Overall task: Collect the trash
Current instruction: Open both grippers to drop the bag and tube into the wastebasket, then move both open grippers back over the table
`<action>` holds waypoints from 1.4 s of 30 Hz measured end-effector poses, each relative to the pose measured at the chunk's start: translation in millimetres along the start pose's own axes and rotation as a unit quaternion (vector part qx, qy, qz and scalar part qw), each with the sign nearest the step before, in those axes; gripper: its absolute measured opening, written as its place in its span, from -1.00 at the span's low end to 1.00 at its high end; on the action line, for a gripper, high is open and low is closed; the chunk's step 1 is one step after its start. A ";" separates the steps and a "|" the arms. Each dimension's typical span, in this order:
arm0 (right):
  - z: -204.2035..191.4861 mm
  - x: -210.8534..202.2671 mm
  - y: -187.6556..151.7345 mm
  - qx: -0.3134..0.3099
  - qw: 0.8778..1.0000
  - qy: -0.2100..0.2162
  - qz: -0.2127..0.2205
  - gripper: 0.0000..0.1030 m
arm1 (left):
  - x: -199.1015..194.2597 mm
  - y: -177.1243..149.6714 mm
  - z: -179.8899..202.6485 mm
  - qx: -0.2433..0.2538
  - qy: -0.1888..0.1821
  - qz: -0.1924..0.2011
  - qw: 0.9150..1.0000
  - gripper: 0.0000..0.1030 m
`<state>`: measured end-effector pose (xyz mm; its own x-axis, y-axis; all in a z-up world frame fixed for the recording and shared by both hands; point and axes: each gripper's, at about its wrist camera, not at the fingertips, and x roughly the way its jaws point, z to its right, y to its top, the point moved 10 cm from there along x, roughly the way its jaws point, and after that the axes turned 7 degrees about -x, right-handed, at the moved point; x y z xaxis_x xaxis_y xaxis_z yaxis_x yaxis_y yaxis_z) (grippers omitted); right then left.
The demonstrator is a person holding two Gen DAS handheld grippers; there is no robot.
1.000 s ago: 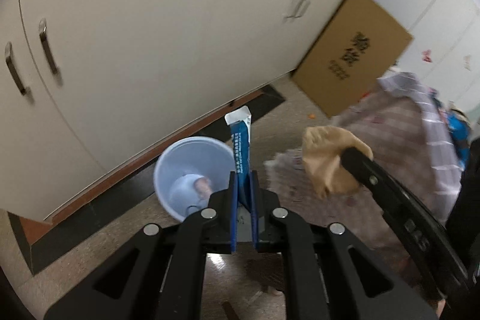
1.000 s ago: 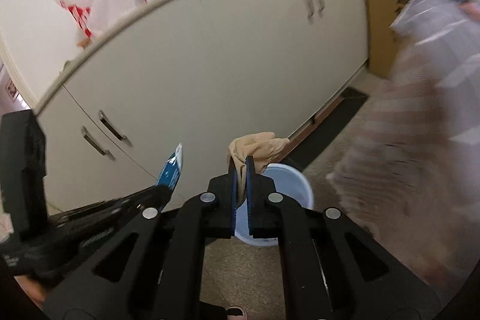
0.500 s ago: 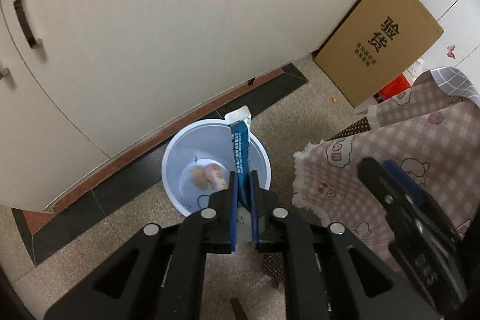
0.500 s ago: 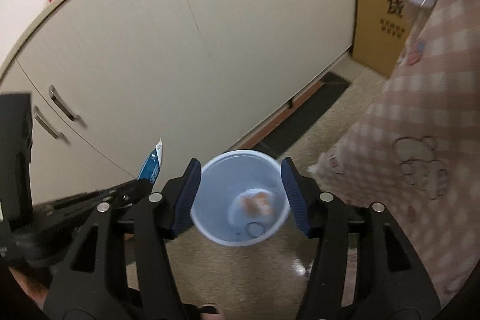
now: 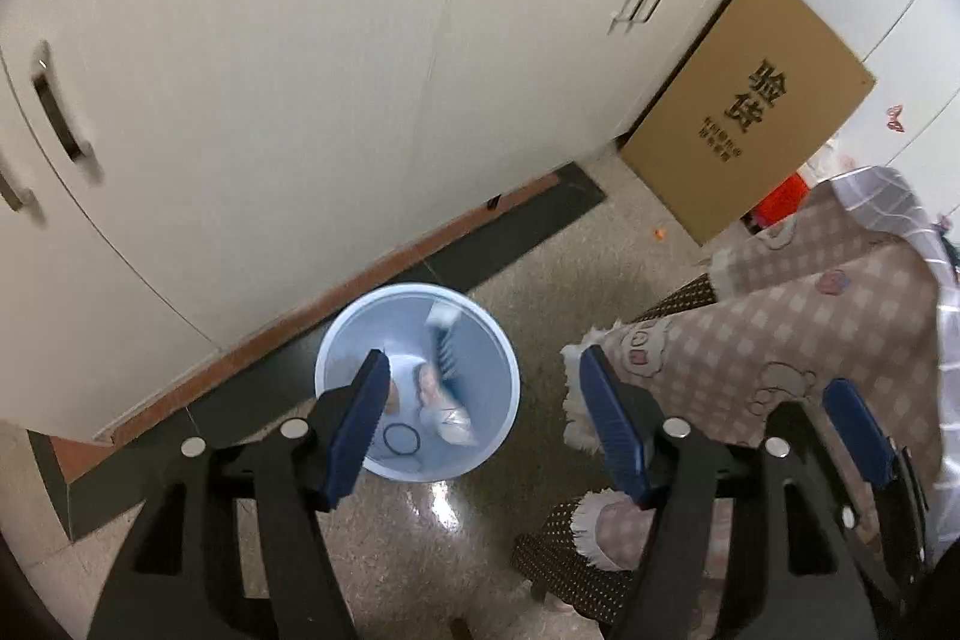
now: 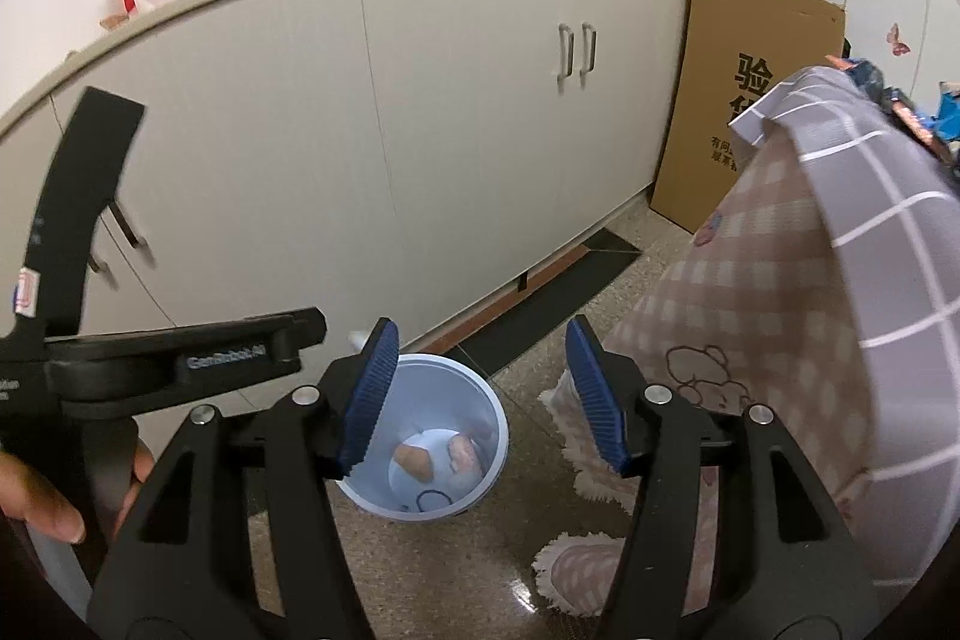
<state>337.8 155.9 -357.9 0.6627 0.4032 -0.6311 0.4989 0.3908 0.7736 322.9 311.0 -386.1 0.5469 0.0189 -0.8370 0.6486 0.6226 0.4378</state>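
Note:
A pale blue trash bin (image 5: pixel 504 370) stands on the floor by the cabinets; it also shows in the right wrist view (image 6: pixel 480 394). A blue-and-white wrapper (image 5: pixel 443 340) is blurred inside the bin, above crumpled tan paper (image 6: pixel 413 462) and other trash. My left gripper (image 5: pixel 483 418) is open and empty above the bin. My right gripper (image 6: pixel 480 388) is open and empty above the bin too, and shows at the lower right of the left wrist view (image 5: pixel 858 436).
White cabinets (image 5: pixel 300 70) stand behind the bin. A brown cardboard box (image 5: pixel 750 106) leans at the right. A checked cloth (image 6: pixel 810 280) hangs over furniture on the right, with slippers (image 6: pixel 576 568) on the floor below it.
My left gripper has opened and let go of the wrapper, which drops into the bin. A second ago my right gripper held the tan paper; it has since opened, and the paper lies in the bin.

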 end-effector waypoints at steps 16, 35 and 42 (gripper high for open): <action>20.6 -161.1 34.1 0.069 0.993 0.014 0.099 0.23 | -177.5 -13.0 62.0 0.033 -0.053 0.145 0.987 0.37; 211.4 -299.0 -59.6 0.234 0.954 -0.128 0.140 0.32 | -198.9 -134.5 283.7 0.237 -0.150 0.106 0.954 0.43; 257.7 -312.8 -98.4 0.279 0.940 -0.151 0.125 0.35 | -185.7 -169.5 326.8 0.283 -0.154 0.082 0.943 0.44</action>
<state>225.4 -221.9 -221.8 0.8847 0.1380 -0.4453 0.4656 -0.2143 0.8586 284.4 -53.7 -197.6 0.7362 -0.2038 -0.6453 0.6723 0.1114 0.7318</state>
